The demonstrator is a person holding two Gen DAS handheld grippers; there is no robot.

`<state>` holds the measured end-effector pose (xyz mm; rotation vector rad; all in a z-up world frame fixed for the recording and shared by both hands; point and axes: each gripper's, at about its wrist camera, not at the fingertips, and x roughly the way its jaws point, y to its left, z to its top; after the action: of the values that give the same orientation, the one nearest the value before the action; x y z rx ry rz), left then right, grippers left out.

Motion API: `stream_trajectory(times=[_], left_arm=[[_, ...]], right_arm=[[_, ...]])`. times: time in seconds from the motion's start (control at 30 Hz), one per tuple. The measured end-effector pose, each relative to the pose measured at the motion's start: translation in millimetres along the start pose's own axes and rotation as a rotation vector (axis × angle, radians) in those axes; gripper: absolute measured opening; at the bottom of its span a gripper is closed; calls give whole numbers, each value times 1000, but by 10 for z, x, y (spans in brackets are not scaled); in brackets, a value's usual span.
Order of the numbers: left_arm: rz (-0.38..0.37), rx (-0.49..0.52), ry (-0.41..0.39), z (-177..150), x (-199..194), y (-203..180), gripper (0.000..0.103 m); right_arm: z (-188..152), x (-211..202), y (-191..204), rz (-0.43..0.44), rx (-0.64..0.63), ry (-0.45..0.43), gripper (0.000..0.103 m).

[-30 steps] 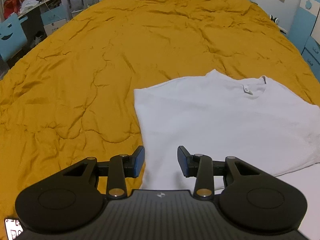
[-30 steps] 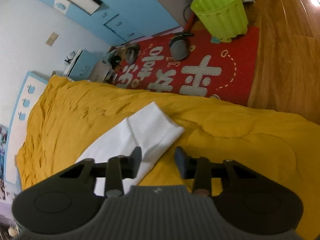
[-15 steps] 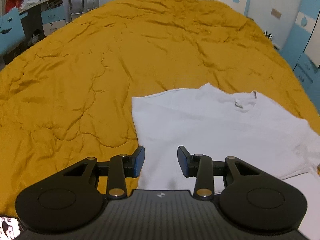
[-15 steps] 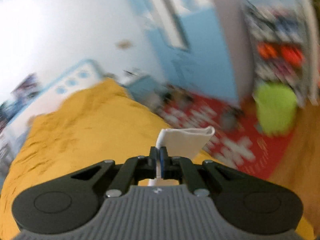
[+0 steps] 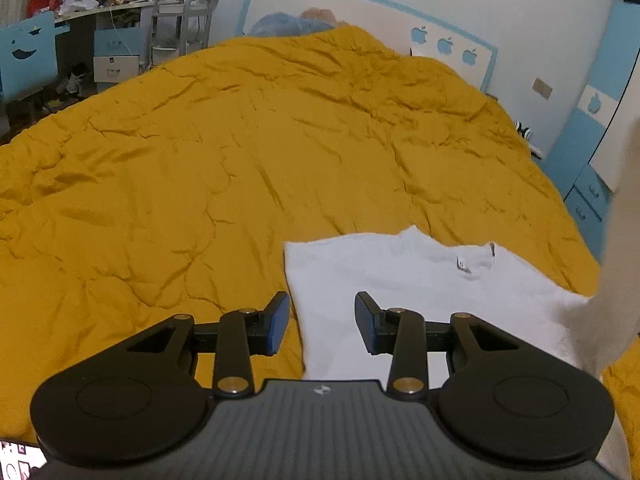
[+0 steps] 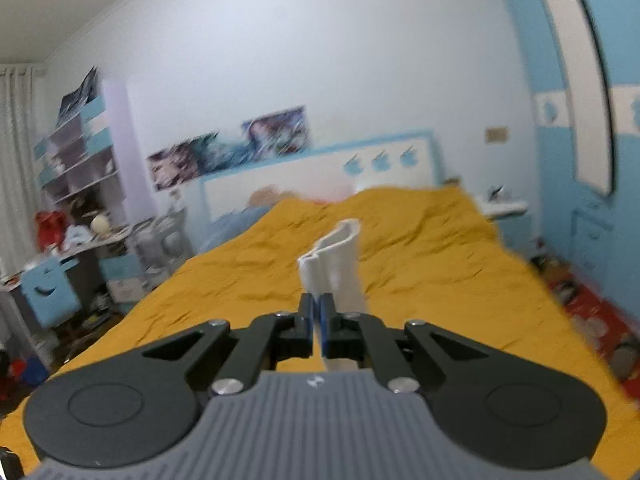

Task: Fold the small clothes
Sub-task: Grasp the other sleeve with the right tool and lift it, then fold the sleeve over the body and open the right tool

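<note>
Right claw, spread a second ago, now pinches the white shirt's sleeve aloft (left claw stays spread).

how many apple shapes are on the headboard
3, side by side in a row on the white headboard, near its right end: left apple, middle apple, right apple. The quilt may hide others.

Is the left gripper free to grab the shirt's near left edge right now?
Probably yes. The left gripper is open, hanging just above the shirt, its left edge between the fingers, with nothing in the way.
</note>
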<state>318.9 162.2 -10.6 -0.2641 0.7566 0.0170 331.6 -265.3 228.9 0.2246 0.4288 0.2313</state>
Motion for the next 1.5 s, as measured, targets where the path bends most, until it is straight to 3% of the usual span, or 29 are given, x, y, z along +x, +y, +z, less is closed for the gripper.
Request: stream_trajectory(times=[0.1,0.3,0.5,0.7,0.8,0.93,1.07,1.17,1.2,1.37,1.5], left_arm=[[-15,-11,-7,23,-19,91,45],[-13,-33,-10,-14,-16,293,45],[-1,-62,17,-101,63,519,45],[-57,-93,49,-184,211,547,45],[-95,-99,71,-191,325,498,45],[-142,-102,129,-226,570,414,53],[-154,-130,178,-281,925,334,53],[-153,-145,199,-320,1140,265,53],[-141,-144,202,-331,1180,240,51],[-92,-68,161,-366,1141,128,13],[-72,-42,119,-318,975,65,12]], right_arm=[[-450,370,459,69,53,98,0],[-1604,1050,1210,116,74,268,0],[-2788,1481,1481,175,117,455,0],[-3356,1661,1528,281,148,620,6],[-3370,1654,1465,329,163,656,12],[-3128,1353,1147,340,90,587,29],[-2930,1053,517,248,64,540,29],[-2817,852,-69,111,69,507,29],[-2791,760,-271,63,68,494,29],[-2781,245,-1068,-135,24,461,30],[-2814,71,-1434,-221,-59,485,34]])
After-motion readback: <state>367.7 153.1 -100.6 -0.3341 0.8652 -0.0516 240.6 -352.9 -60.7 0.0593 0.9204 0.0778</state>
